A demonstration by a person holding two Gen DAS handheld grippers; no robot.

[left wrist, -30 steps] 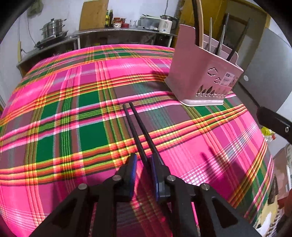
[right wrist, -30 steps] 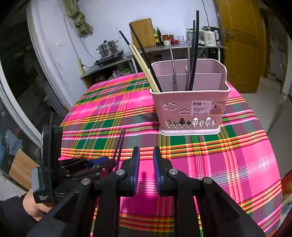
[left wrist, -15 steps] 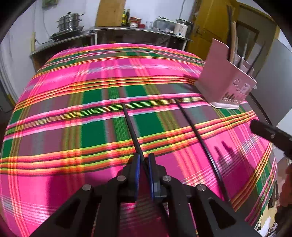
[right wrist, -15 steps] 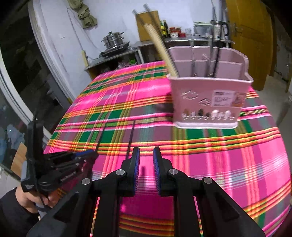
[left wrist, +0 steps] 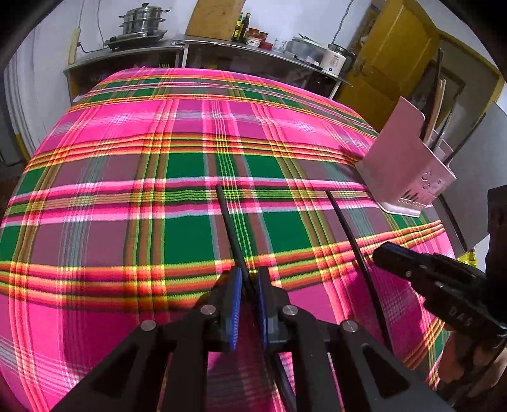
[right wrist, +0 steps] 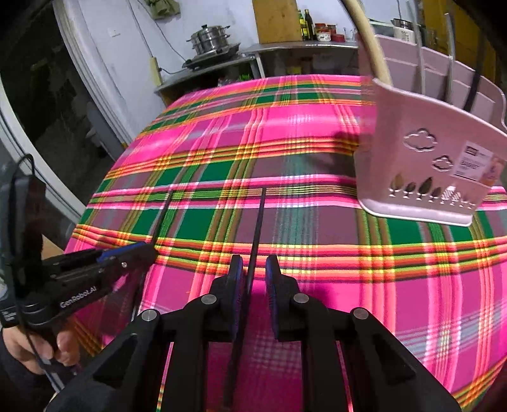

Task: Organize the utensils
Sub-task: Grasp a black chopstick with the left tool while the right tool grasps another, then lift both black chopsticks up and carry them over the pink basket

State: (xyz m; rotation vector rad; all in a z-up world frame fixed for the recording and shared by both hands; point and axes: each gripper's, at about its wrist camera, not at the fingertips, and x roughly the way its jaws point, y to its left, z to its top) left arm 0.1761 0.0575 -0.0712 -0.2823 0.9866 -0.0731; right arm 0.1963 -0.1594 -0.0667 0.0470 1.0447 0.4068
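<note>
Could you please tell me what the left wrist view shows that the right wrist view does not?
Only the left wrist view shows the white kettle on the counter and the left gripper shut on a black chopstick. Only the right wrist view shows the basket's label and the second chopstick running between the right gripper's open pads. Both share the pink basket, plaid tablecloth and steel pot.

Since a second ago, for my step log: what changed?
The paired black chopsticks split: the left tongs grip one chopstick; the second chopstick now lies apart on the cloth. The right tongs came down astride it, still open. The pink basket stayed put.
</note>
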